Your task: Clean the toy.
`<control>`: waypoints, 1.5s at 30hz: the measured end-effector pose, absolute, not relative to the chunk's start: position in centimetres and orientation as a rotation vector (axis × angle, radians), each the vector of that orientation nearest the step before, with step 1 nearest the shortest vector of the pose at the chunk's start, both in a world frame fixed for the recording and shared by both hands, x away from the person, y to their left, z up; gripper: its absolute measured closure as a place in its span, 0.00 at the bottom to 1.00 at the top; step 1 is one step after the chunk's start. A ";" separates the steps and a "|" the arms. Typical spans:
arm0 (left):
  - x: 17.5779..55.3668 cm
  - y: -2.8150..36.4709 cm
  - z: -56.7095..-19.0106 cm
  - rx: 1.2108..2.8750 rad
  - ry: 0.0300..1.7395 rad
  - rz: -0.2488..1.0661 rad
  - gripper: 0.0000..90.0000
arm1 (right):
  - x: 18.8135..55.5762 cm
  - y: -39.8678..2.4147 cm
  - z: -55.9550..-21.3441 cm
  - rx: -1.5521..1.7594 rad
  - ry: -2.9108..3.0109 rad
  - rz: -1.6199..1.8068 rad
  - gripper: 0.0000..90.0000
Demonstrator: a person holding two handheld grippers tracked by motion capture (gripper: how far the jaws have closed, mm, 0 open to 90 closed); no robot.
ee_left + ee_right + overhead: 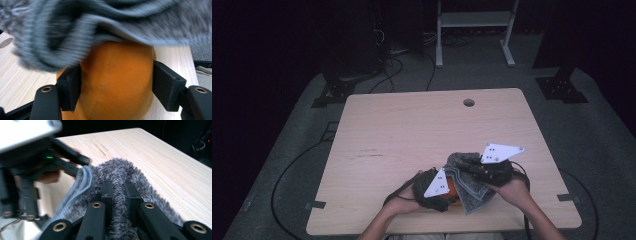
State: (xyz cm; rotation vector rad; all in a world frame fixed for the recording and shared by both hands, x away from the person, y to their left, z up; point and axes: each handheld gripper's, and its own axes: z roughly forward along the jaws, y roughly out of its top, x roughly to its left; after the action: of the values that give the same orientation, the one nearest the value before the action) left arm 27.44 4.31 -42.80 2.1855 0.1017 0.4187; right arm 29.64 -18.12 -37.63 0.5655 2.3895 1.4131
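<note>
Landmark for this entry: the pale wood-grain table (pixel 412 135), rounded corners, smooth laminate top.

Nearest to me, at the table's near edge right of centre, my left gripper (pixel 451 189) has an orange object (pixel 117 80) between its black jaws. In the left gripper view it is rounded, matte and smooth, with a faint seam running down it. The left pad lies against its side; at the right pad I cannot tell whether there is contact or a thin gap. I log it as a grip at middle width. A grey three-cornered plate with dark dots sits on top of this gripper.

Draped over the far end of the orange object is the grey sock (pixel 120 175): fuzzy, nubbly pile on the outside, a ribbed knit cuff toward the left gripper. It is blurred in the left gripper view.

Just beyond, slightly farther in from the near edge, my right gripper (pixel 118 195) has its jaws pinched narrow on a fold of the fuzzy fabric, which bulges out above the pads.

Farther off, near the table's far edge, there is a round cable hole (pixel 468 102).
</note>
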 end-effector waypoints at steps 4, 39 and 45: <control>27.2 4.4 -42.9 2.191 0.070 0.428 0.34 | 31.0 -19.6 -38.5 0.662 2.427 1.427 0.89; 30.5 5.3 -42.8 2.037 0.516 0.232 0.32 | 28.3 -18.9 -38.1 0.525 2.370 1.651 0.90; 30.5 5.5 -42.9 2.036 0.474 0.207 0.24 | 28.6 -18.5 -38.4 0.514 2.341 1.522 0.89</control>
State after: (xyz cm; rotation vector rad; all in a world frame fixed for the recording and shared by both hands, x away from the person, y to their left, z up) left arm 30.46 5.52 -42.94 2.0358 0.4736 0.2074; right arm 28.59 -18.50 -38.42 0.5137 2.3414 1.5216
